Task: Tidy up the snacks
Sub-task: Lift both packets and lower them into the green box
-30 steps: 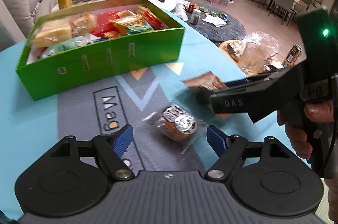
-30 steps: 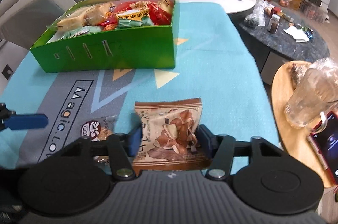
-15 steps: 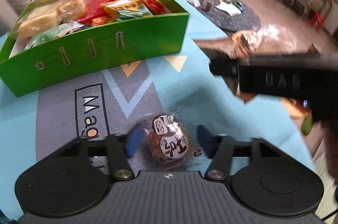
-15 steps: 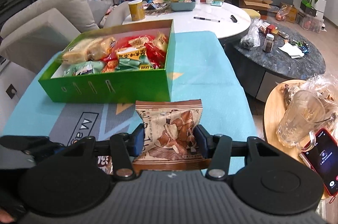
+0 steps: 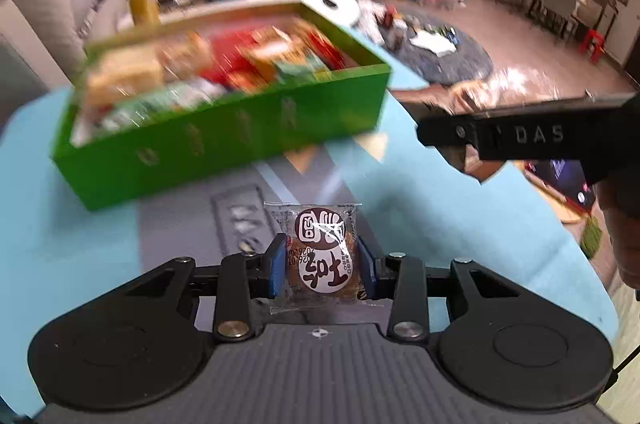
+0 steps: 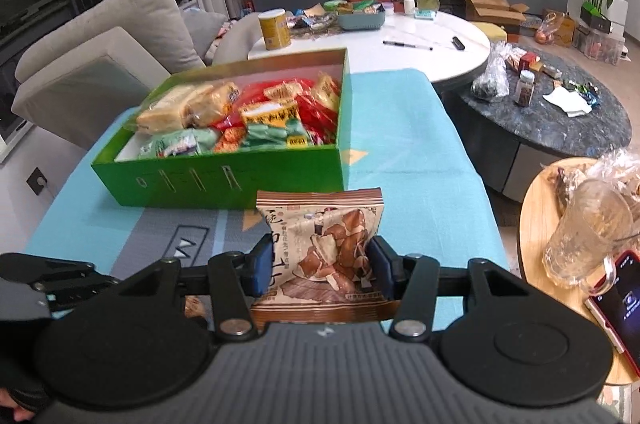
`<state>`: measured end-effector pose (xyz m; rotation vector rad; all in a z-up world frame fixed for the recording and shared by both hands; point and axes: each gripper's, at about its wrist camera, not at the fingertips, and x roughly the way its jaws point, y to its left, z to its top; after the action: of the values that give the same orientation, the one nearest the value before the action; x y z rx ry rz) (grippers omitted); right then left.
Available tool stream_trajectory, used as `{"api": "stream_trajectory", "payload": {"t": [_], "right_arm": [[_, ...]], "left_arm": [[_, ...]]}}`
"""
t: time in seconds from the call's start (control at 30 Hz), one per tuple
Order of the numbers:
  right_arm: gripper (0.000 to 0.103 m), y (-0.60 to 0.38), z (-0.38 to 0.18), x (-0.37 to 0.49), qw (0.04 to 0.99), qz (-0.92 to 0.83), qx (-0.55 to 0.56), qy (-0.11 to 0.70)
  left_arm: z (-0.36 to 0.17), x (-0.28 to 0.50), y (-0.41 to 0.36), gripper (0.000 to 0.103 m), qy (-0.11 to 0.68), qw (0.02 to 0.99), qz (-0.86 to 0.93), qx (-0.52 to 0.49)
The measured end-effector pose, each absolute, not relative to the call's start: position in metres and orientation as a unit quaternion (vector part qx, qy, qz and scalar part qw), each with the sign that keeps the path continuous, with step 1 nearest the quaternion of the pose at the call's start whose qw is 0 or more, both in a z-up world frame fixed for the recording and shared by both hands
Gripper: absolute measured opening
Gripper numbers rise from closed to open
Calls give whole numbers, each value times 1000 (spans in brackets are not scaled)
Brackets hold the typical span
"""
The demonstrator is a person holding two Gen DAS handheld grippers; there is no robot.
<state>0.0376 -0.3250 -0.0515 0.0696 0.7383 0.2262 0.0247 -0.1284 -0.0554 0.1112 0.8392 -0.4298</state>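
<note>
My left gripper [image 5: 322, 266] is shut on a small round cake in a clear wrapper [image 5: 323, 248] and holds it above the blue mat. My right gripper [image 6: 320, 268] is shut on a brown snack bag [image 6: 328, 244], lifted off the mat. A green box [image 6: 224, 180] full of packaged snacks [image 6: 256, 116] stands ahead of both; it also shows blurred in the left wrist view [image 5: 224, 144]. The right gripper's body [image 5: 520, 136] crosses the right side of the left wrist view.
The blue and grey mat [image 6: 404, 152] covers the table. A white round table [image 6: 400, 40] with a yellow can [image 6: 274, 28] stands behind. A dark round table [image 6: 560, 120] is to the right. A wooden side table holds a glass mug [image 6: 584, 232] and a phone [image 6: 620, 304].
My left gripper closed on the wrapped cake and lifted it off the mat. My right gripper rose further with the brown bag, toward the green box.
</note>
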Motion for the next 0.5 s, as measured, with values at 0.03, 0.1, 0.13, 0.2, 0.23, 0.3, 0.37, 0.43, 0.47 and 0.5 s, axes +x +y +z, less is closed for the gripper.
{"api": "stream_trajectory", "payload": {"t": [0.03,0.1,0.13,0.2,0.23,0.3,0.37,0.43,0.47,0.5], "right_arm": [[80,-324,-49,38,927,112,35,357],[80,-320,-43,39,929,118,34,350],[80,-317,-41,39,930,120,34,347],[80,-312,-37,40,931,127,33,341],[80,-310,-35,42,931,129,34,339],[80,-306,-31,44,932,133,37,335],[80,-302,-26,47,934,134,43,328],[80,-296,-21,50,936,137,46,321],[80,-294,-19,52,936,138,46,320],[80,-290,-17,55,936,141,45,318]], "left_arm": [[-51,24,-124,34,395,895,-202,54],[-40,25,-116,34,377,905,-191,53],[-35,26,-111,34,369,909,-186,53],[-27,29,-102,34,358,915,-178,49],[-23,32,-97,34,352,919,-173,45],[-15,36,-90,34,344,924,-164,42],[-7,41,-83,34,331,930,-155,45],[1,47,-79,34,318,936,-146,48],[4,49,-76,34,313,938,-144,47],[7,52,-74,34,310,939,-142,46]]}}
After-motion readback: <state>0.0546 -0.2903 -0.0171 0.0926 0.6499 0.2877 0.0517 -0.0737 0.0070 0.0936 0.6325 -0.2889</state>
